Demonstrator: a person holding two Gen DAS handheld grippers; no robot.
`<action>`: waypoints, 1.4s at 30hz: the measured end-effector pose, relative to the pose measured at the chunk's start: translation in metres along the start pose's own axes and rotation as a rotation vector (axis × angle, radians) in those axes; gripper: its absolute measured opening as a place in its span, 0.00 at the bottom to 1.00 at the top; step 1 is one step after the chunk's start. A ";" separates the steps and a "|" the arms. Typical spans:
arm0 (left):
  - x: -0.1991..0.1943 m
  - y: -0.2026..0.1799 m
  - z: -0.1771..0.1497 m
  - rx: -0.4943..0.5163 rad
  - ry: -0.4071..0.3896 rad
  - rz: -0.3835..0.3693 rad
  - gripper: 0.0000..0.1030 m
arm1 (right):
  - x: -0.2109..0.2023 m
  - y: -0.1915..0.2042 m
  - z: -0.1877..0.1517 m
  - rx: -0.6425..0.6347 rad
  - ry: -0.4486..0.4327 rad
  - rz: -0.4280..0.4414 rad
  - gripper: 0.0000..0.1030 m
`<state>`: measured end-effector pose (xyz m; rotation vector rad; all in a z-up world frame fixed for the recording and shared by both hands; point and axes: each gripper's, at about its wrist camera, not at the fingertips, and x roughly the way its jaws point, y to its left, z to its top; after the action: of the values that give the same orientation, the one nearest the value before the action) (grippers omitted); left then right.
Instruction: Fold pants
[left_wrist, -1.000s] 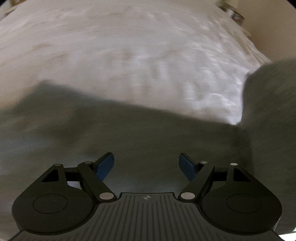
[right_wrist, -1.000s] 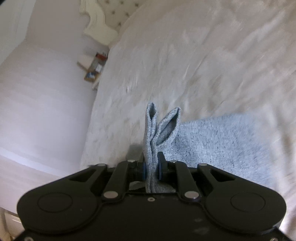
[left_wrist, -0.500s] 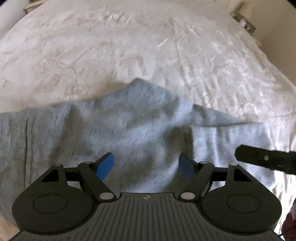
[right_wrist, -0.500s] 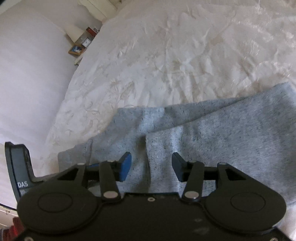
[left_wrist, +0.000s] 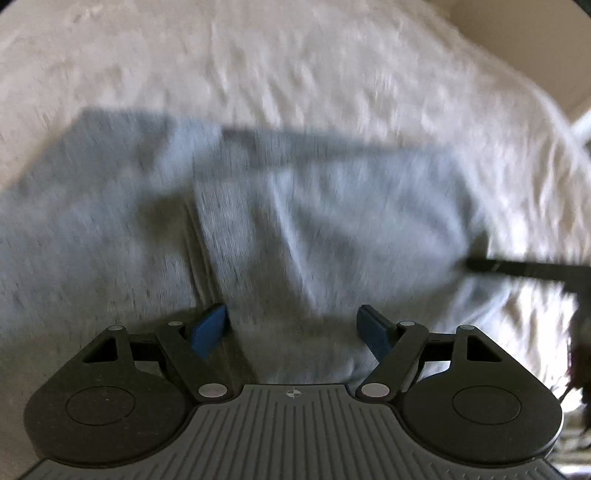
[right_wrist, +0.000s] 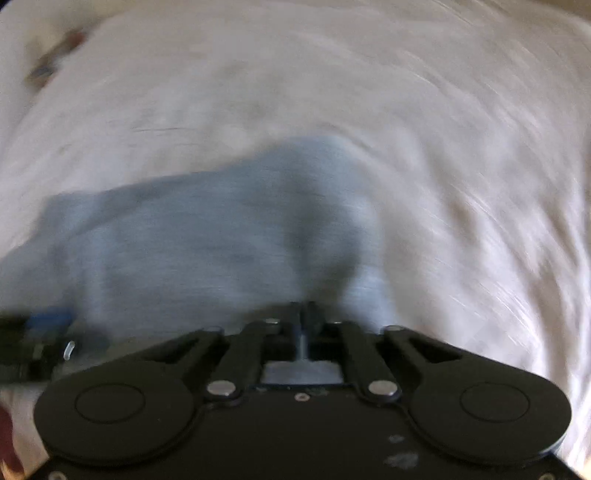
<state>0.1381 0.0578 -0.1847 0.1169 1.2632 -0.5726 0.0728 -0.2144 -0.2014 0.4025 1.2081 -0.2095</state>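
Observation:
Light grey pants (left_wrist: 332, 229) lie folded on a white bedspread (left_wrist: 295, 55); both views are blurred. My left gripper (left_wrist: 293, 325) hovers close over the cloth, pointing steeply down, its blue pads (left_wrist: 210, 330) wide apart and pressing on nothing. My right gripper (right_wrist: 303, 310) is shut near the right end of the pants (right_wrist: 207, 240), where a dark crease of cloth runs up into its closed fingertips. In the left wrist view it shows as a dark bar (left_wrist: 524, 267) at the pants' right edge. At the left edge of the right wrist view is the left gripper's blue pad (right_wrist: 48, 319).
The white patterned bedspread (right_wrist: 461, 166) surrounds the pants on all sides. A pale wall and a white edge (left_wrist: 580, 129) show at the upper right of the left wrist view. A blurred small object (right_wrist: 55, 51) sits beyond the bed, upper left.
A second ago the right gripper held up a fold of the pants; half a second ago it stood open over the laid cloth; now it is lower and shut again. The left gripper stayed open.

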 end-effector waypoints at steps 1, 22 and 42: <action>0.003 -0.001 -0.003 0.016 0.008 0.018 0.74 | 0.001 -0.011 0.000 0.047 0.004 0.016 0.00; -0.055 0.026 -0.034 -0.241 -0.055 0.142 0.74 | 0.029 0.002 0.058 -0.095 -0.051 0.084 0.42; -0.113 0.090 -0.079 -0.321 -0.103 0.192 0.75 | -0.038 0.075 0.001 -0.154 -0.169 0.230 0.43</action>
<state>0.0912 0.2040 -0.1261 -0.0584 1.2118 -0.2038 0.0884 -0.1491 -0.1516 0.3779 0.9956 0.0478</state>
